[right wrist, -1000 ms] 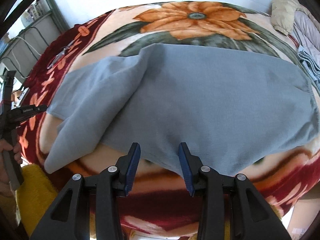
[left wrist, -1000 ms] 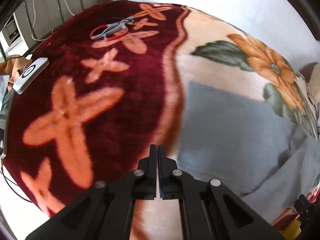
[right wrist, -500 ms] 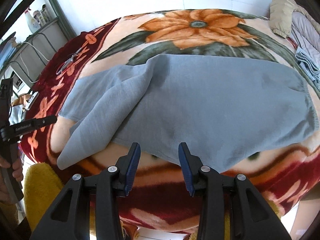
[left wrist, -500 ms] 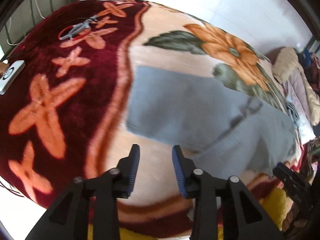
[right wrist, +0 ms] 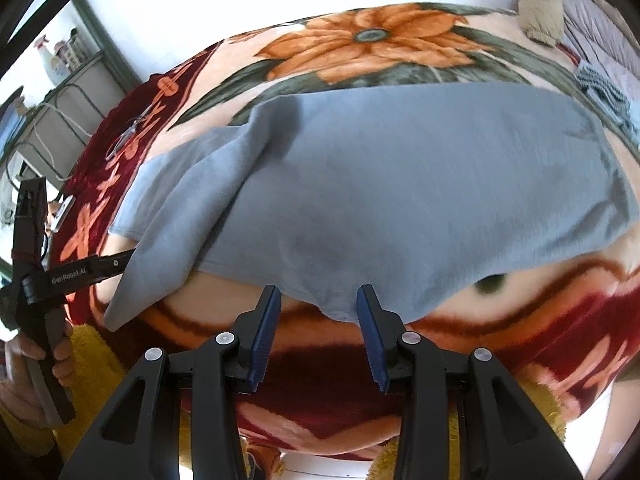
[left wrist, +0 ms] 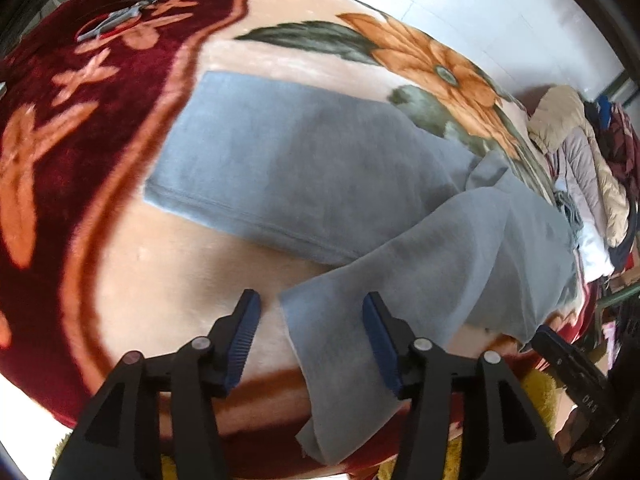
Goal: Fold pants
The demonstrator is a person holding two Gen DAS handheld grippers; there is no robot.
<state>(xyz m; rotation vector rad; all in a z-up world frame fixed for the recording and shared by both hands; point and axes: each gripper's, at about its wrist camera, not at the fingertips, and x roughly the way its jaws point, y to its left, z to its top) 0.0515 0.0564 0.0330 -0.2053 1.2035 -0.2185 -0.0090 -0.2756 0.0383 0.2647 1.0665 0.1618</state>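
Floral blanket [left wrist: 120, 272] covers the bed, and the grey pants [right wrist: 400, 184] lie flat across its middle, waist to the right, legs running left. One leg [left wrist: 340, 344] droops over the near edge. I judge the fold barely begun: my left gripper [left wrist: 310, 336] is opening its jaws around that leg's hem, not pressing it yet. My right gripper [right wrist: 316, 330] stands open and empty at the near seat edge. Next: close, lift together. "GenRobot.AI" [right wrist: 69, 277] reads on the left gripper.
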